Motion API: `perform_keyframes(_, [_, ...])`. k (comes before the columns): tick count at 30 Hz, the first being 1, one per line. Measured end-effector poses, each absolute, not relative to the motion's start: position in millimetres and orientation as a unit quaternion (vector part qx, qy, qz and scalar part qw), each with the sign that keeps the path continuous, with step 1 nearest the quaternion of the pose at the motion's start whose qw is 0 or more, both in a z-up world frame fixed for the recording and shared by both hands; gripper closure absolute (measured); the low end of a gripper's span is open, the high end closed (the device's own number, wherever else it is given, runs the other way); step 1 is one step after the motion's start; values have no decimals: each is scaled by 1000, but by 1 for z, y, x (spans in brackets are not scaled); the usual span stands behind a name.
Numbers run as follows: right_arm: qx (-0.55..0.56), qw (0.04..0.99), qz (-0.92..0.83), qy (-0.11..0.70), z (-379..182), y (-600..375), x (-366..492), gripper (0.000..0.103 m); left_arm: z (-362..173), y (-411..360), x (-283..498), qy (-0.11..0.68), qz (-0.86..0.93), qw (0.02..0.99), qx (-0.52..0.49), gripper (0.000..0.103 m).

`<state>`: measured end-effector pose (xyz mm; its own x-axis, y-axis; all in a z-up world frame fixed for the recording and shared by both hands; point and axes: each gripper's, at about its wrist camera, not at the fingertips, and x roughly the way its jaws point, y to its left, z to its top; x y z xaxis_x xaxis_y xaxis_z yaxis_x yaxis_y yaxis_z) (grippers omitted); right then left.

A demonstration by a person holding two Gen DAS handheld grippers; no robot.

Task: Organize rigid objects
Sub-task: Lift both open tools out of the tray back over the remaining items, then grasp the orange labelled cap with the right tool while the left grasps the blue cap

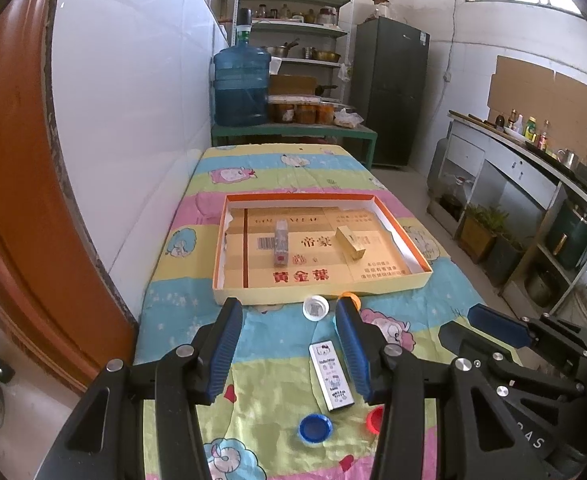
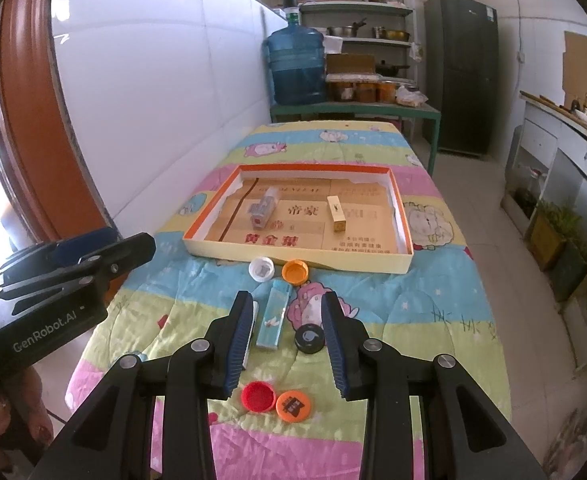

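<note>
Right wrist view: right tool (image 2: 287, 338) gapes empty over blue box (image 2: 274, 316); black cap (image 2: 310, 338) crowding alongside could get nudged, left tool (image 1: 289, 346) likewise open.

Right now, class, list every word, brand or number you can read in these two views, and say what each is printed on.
"GenRobot.AI": side of the left tool, right wrist view.
"黄金葉": red print on the cardboard lining the tray.
"帝豪": same lining, mid-tray.
Barcode and small print on the lining: too small to read.
White cartoon-printed box: print blurred.
Gold box, teal box: unreadable.
</note>
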<state>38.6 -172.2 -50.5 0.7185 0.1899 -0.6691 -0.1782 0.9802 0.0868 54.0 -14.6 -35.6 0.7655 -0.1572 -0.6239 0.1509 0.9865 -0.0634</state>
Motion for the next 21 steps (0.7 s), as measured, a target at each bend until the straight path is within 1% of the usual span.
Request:
perform_keyframes(7, [11,922,91,376,-65,-177,24,66,-47,-11,41,337,-97,937,-11,54])
perform_keyframes(11, [11,918,87,387,-77,-180,18,62,-56,-10,37,344,-109,932,-17,54])
perform_keyframes(21, [7,906,85,415,-110,-183,3,61,-93,-15,25,367,-129,921,-17,54])
